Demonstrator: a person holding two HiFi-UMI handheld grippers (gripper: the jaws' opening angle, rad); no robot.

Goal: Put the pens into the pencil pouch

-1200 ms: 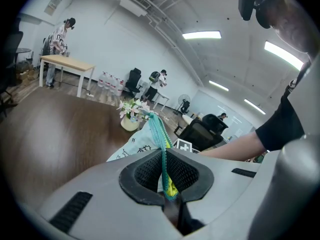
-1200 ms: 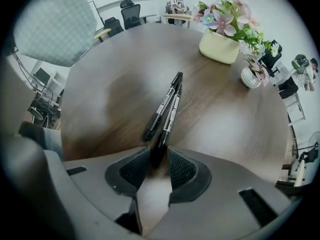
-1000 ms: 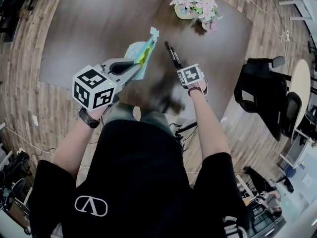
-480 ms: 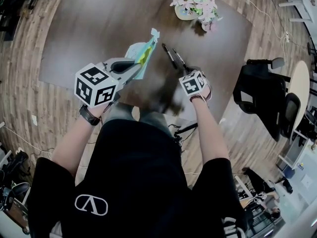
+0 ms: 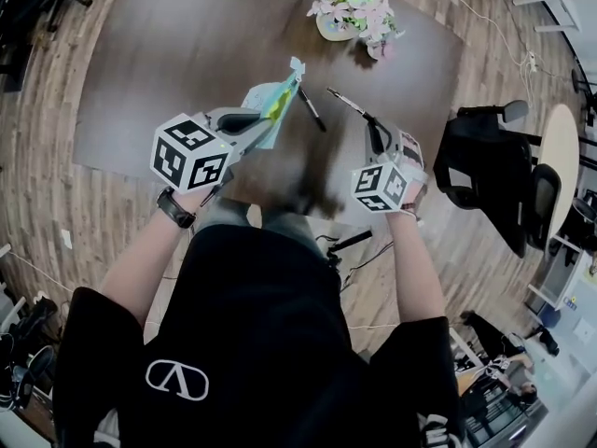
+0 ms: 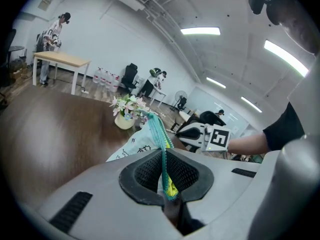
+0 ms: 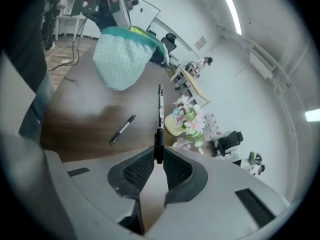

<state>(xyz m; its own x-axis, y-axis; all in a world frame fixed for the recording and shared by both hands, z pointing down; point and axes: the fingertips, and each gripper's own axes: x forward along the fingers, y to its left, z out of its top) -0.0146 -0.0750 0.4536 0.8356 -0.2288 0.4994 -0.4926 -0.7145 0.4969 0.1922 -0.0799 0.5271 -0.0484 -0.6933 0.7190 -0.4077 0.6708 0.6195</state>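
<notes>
A pale pencil pouch with a teal zipper hangs above the dark table, and my left gripper is shut on its zipper edge. In the left gripper view the teal zipper strip runs up from between the jaws of the left gripper. My right gripper is raised to the right of the pouch, shut on a black pen that points away from me. In the right gripper view that pen sticks out of the right gripper, with the pouch up to the left. A second pen lies on the table.
A pot of pink and white flowers stands at the far side of the brown table. Black office chairs are on the wood floor to the right. The left gripper view shows people and desks far off in the room.
My right gripper has lifted away from the table with one pen in it and rolled, and now sits lower right in the head view. The other pen stays on the table. The left gripper and pouch hardly moved.
</notes>
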